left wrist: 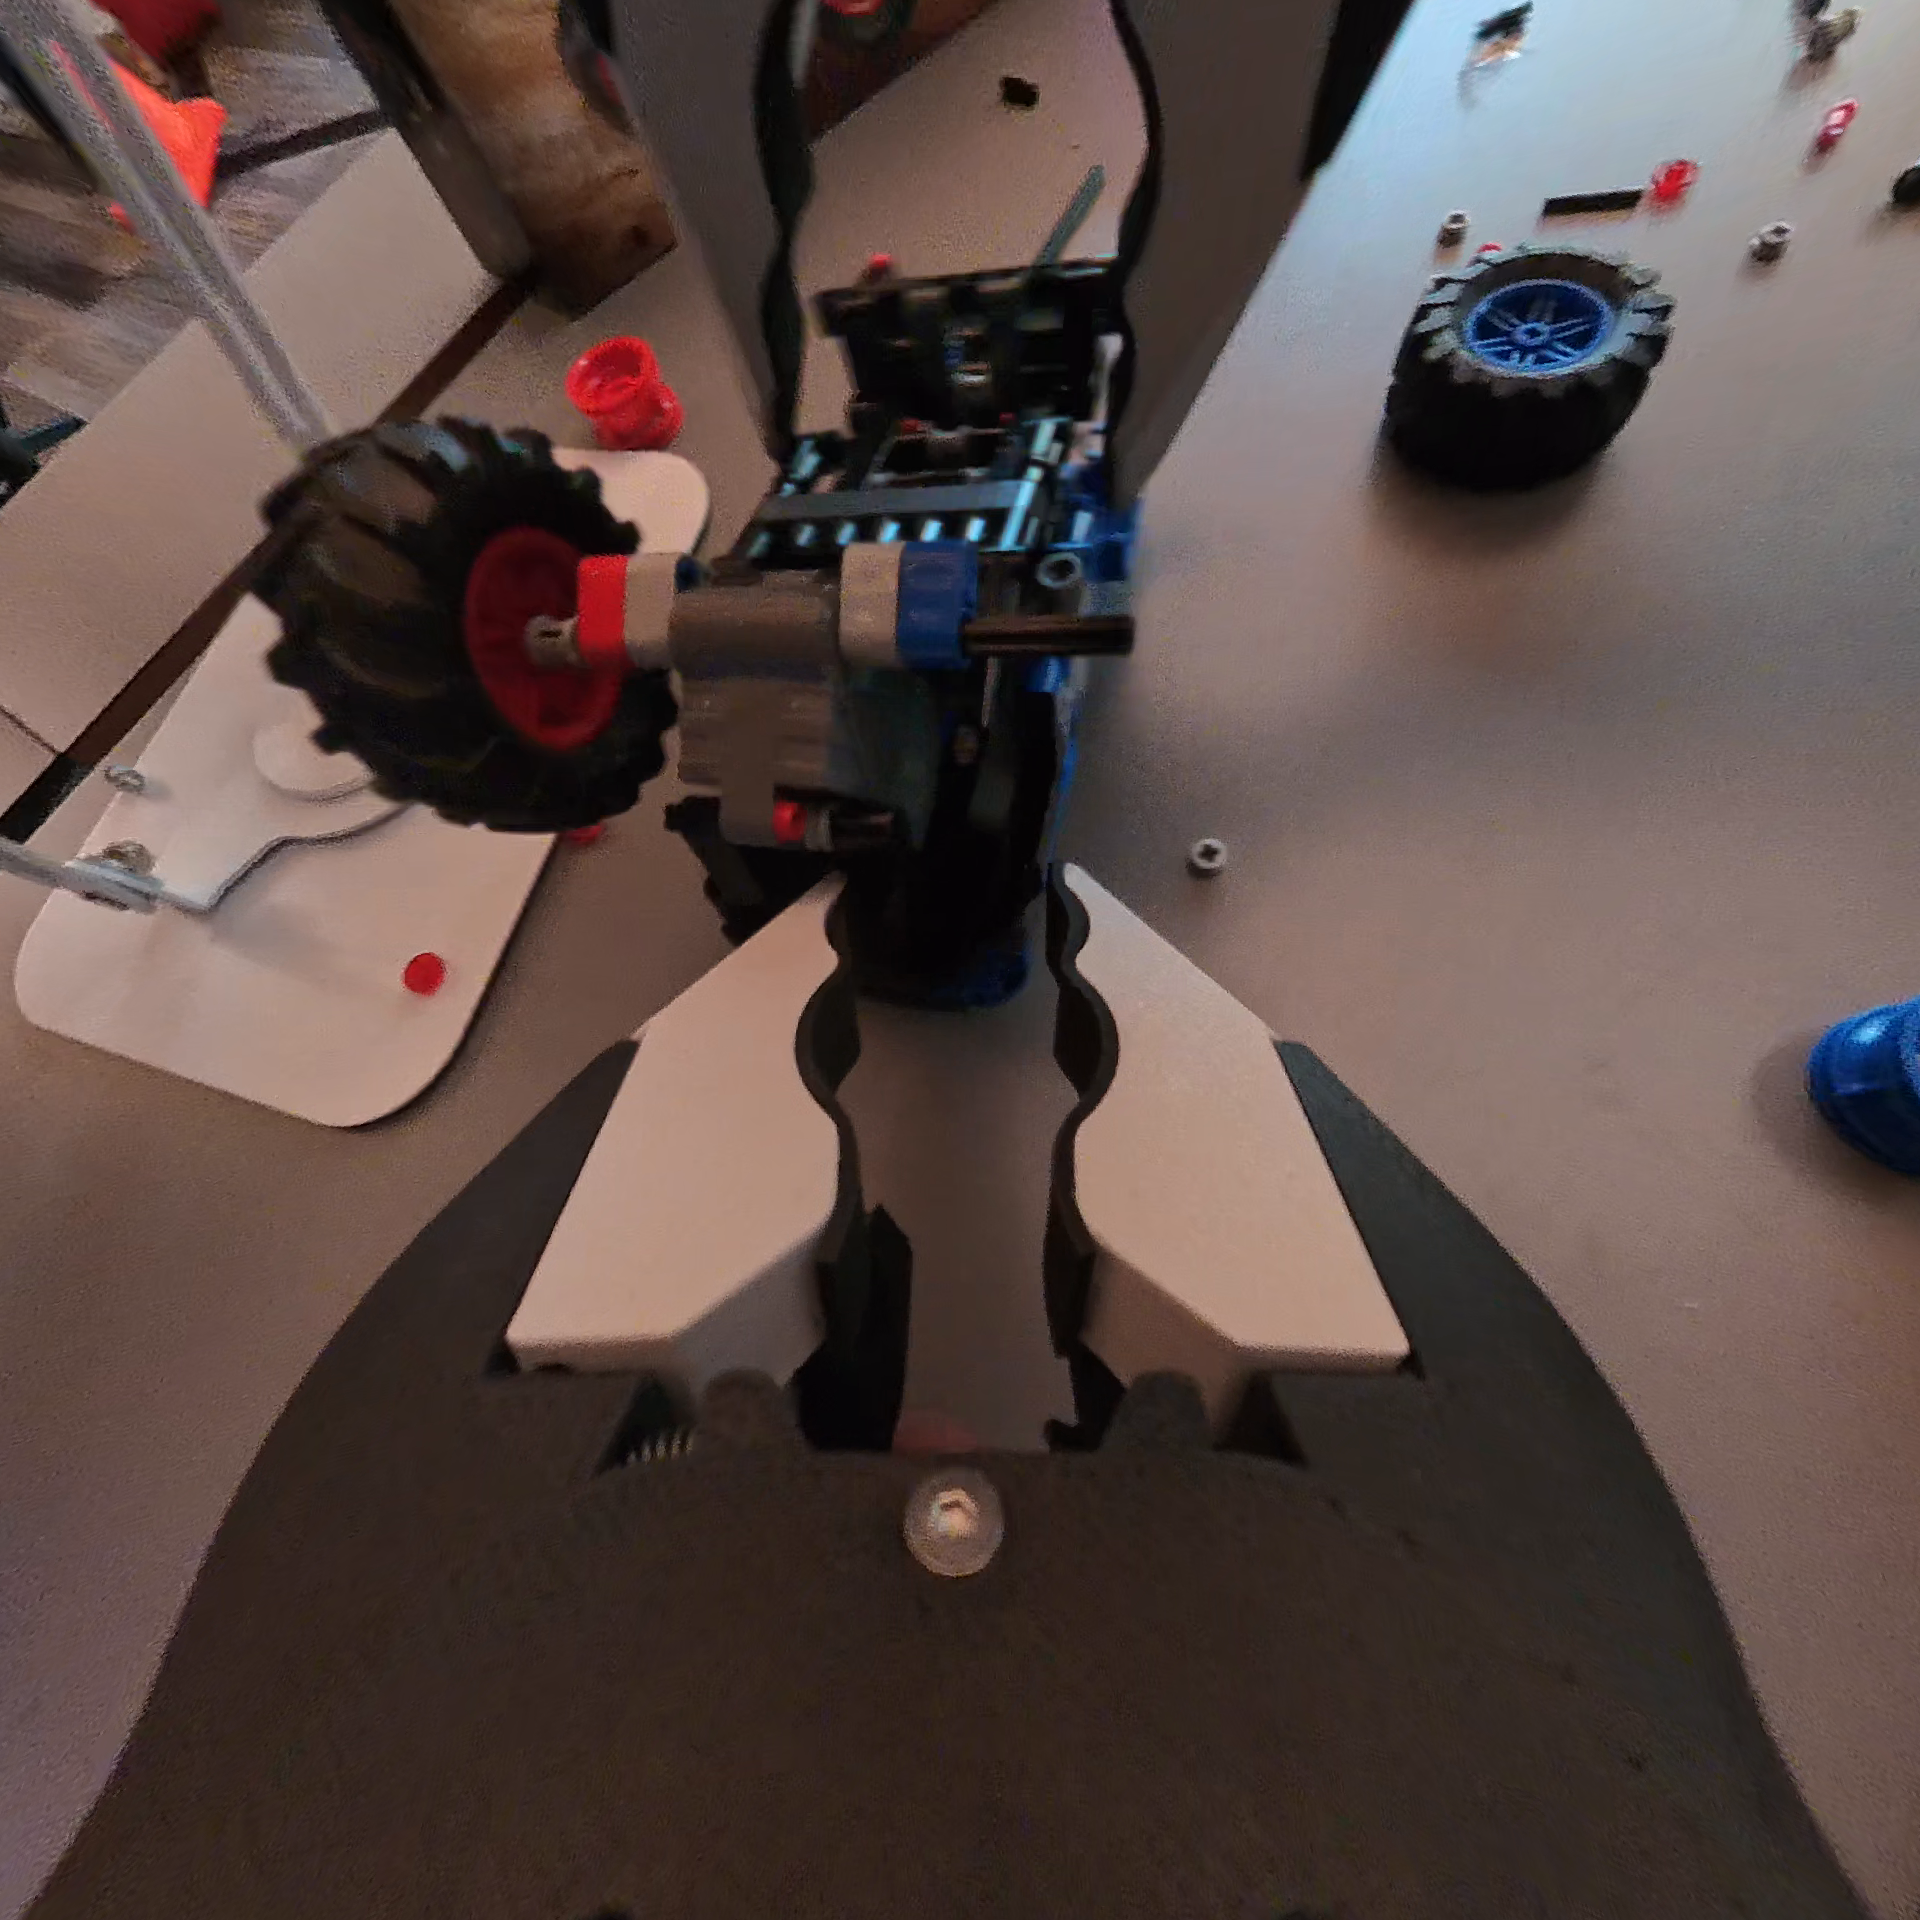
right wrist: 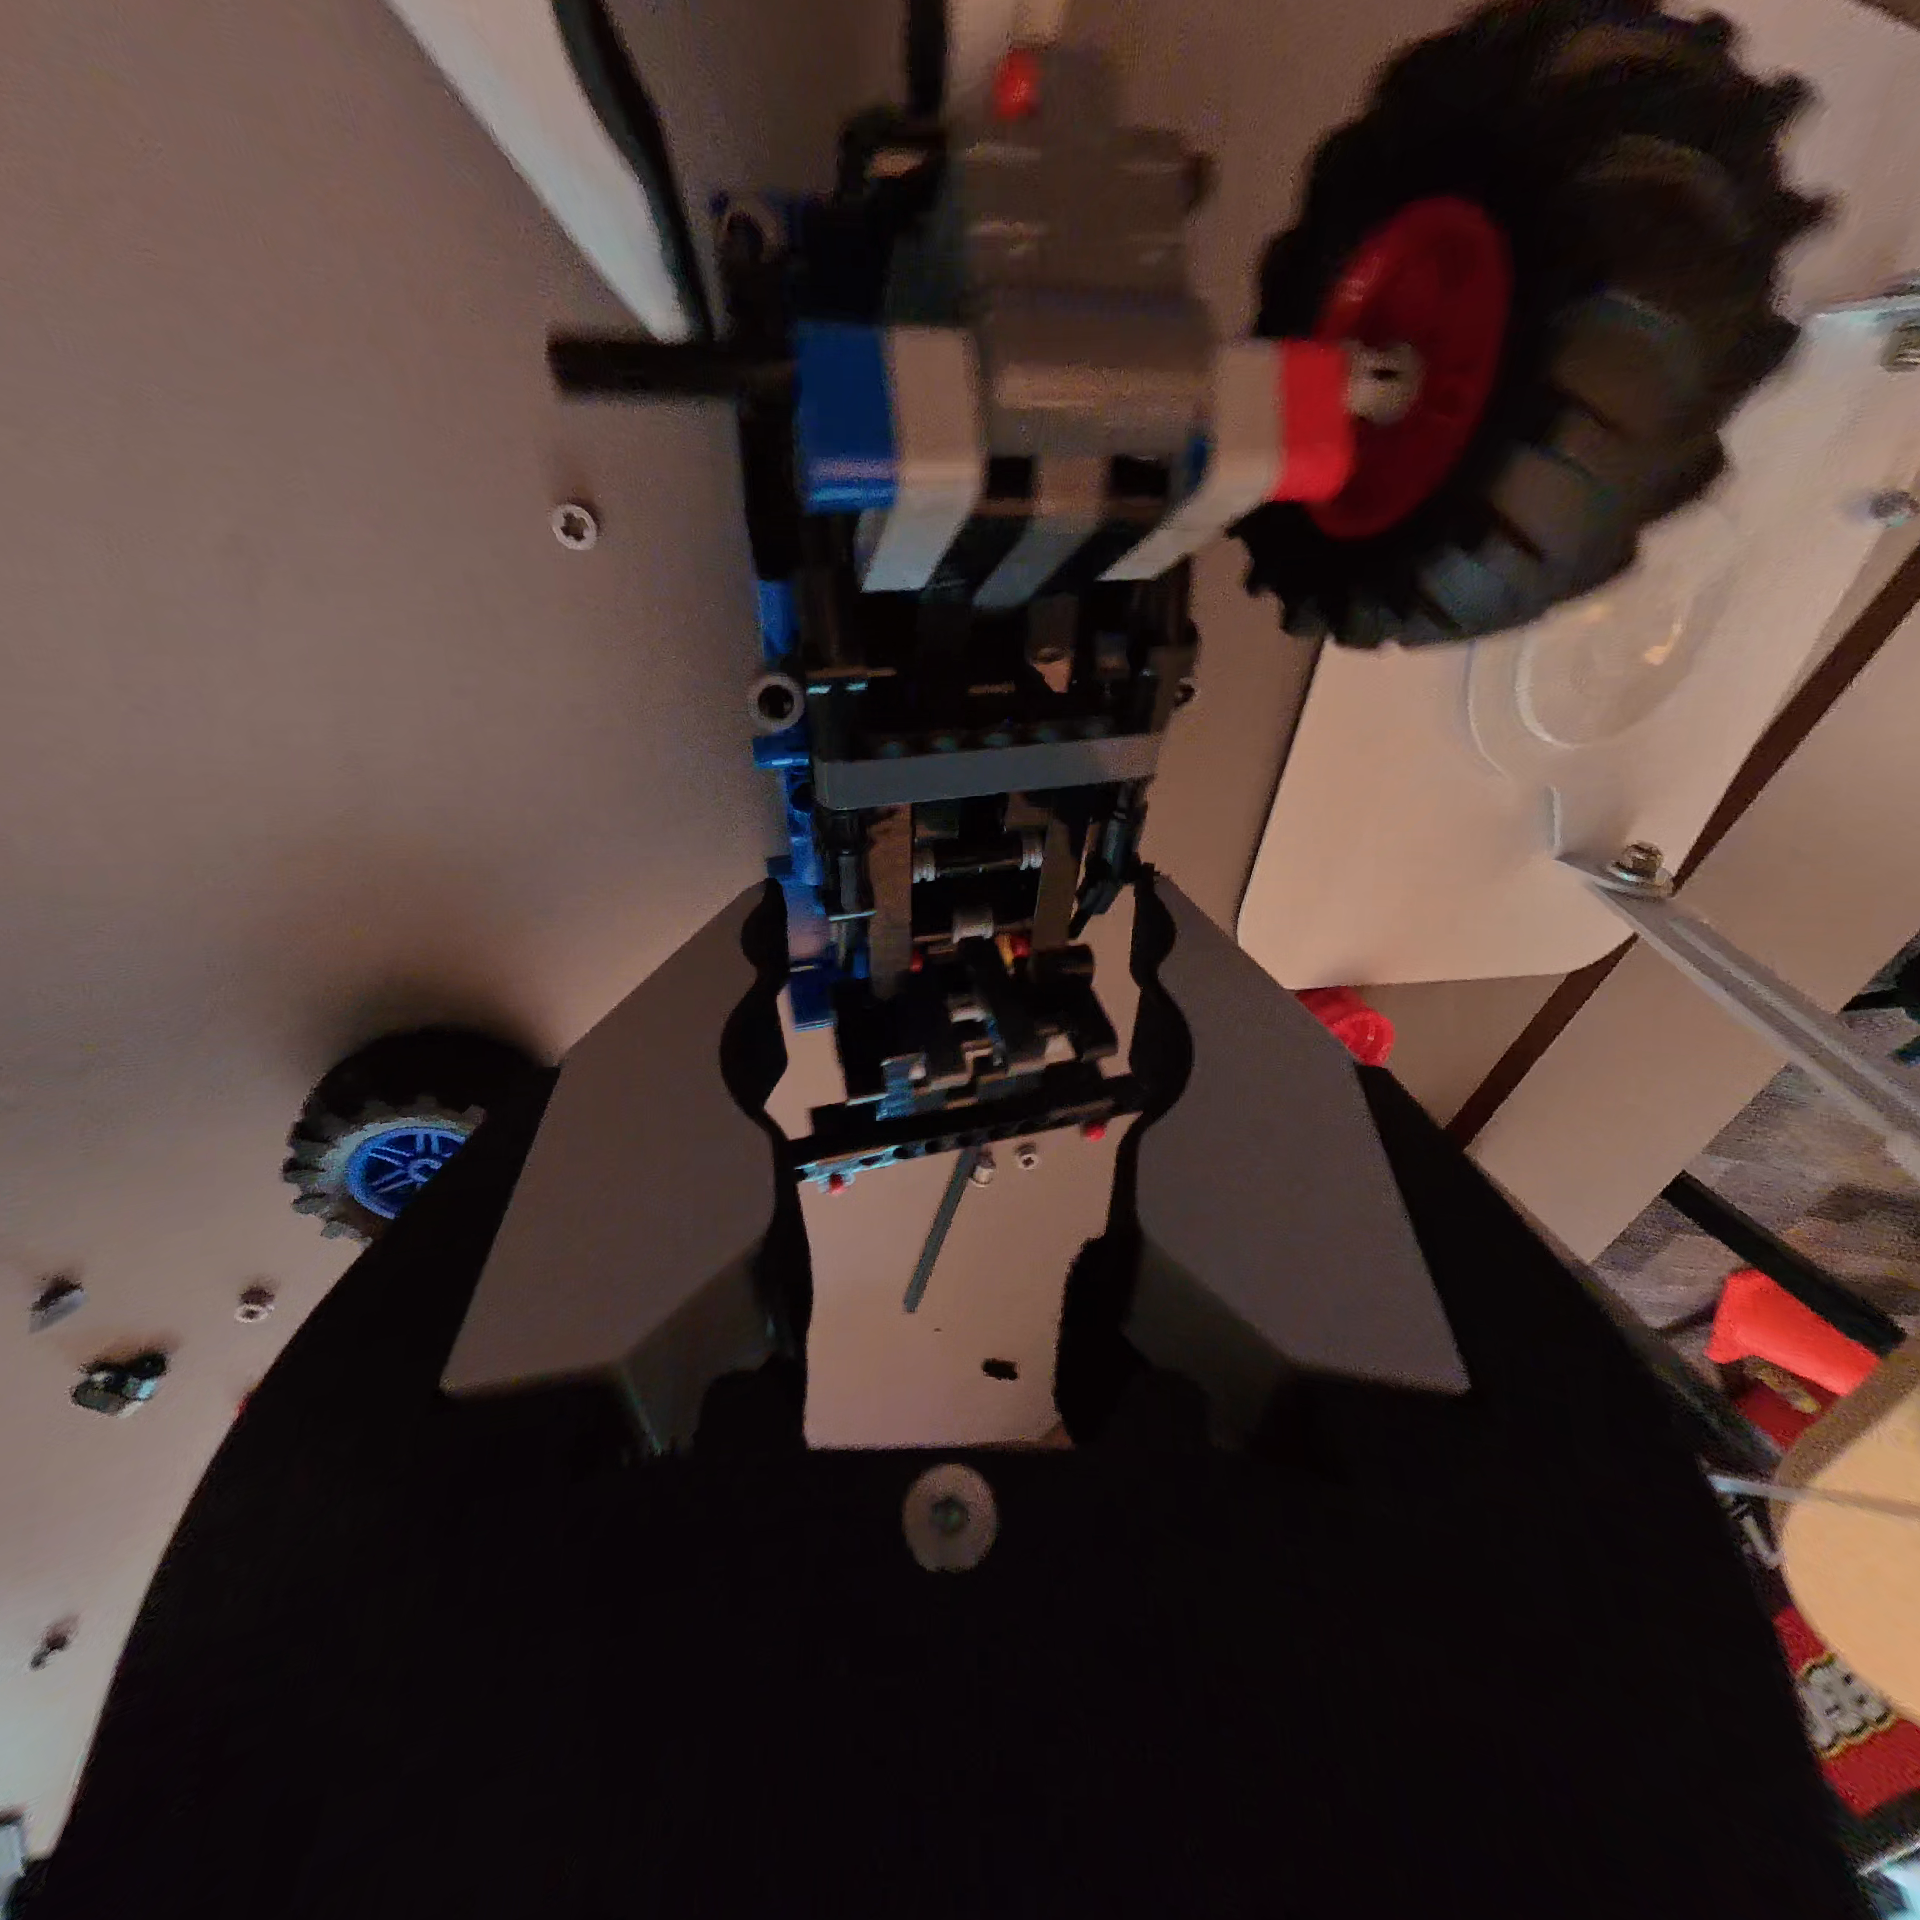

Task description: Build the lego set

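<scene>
Your right gripper [right wrist: 951, 925] fingers clamp one end of the toy car frame [right wrist: 966, 748] above the surface [right wrist: 312, 623], your left gripper [left wrist: 940, 894] fingers grip its lower wheel, red-hubbed wheel [left wrist: 468, 623] mounted, blue-hubbed wheel [left wrist: 1527, 358] lying apart.

Bare table [left wrist: 1455, 727] right of the lego chassis [left wrist: 935, 499]; mounted wheel [left wrist: 457, 623] and white stand base [left wrist: 312, 987] crowd its left.

Two close, opposed wrist views down onto one lego chassis [left wrist: 914, 582] [right wrist: 987, 727].
</scene>
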{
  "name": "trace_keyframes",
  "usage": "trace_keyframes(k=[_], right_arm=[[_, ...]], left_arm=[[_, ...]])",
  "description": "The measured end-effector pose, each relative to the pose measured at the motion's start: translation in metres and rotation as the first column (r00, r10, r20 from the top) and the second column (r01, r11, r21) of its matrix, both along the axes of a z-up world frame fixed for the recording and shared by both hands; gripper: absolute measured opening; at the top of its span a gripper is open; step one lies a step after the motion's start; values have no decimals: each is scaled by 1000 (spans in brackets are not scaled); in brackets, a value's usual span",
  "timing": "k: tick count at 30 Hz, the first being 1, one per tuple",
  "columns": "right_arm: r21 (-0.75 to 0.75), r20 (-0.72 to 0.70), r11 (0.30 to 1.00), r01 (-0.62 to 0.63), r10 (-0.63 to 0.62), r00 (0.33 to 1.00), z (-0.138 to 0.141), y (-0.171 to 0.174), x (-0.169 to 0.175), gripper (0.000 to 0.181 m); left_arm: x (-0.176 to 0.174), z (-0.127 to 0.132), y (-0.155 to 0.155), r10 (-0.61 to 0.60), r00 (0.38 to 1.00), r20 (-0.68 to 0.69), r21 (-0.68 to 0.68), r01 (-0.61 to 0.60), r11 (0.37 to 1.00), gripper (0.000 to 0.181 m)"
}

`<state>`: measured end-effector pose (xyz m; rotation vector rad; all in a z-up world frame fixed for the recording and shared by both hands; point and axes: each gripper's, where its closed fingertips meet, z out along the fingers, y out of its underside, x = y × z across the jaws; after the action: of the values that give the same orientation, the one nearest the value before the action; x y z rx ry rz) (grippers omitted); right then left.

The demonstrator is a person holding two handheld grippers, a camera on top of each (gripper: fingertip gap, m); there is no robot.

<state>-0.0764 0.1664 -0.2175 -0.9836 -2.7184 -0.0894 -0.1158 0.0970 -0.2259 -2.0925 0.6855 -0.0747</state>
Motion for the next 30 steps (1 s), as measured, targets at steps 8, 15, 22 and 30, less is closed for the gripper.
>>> trace_keyframes(k=[8,15,22,30], right_arm=[[-16,-251,977,211,-209,945,55,8,48,56],[-208,-443,885,417,-465,767,95,8,144,45],[-326,-425,771,547,-637,643,65,15,211,37],[-322,-291,676,663,-737,610,-6,24,252,29]], left_arm=[[16,-7,-10,-80,997,-14,-44,80,996,41],[-4,11,-11,-28,1000,-4,-9,28,1000,42],[-11,16,-8,6,1000,17,6,-7,1000,56],[-2,7,-3,-11,1000,22,-4,11,1000,60]])
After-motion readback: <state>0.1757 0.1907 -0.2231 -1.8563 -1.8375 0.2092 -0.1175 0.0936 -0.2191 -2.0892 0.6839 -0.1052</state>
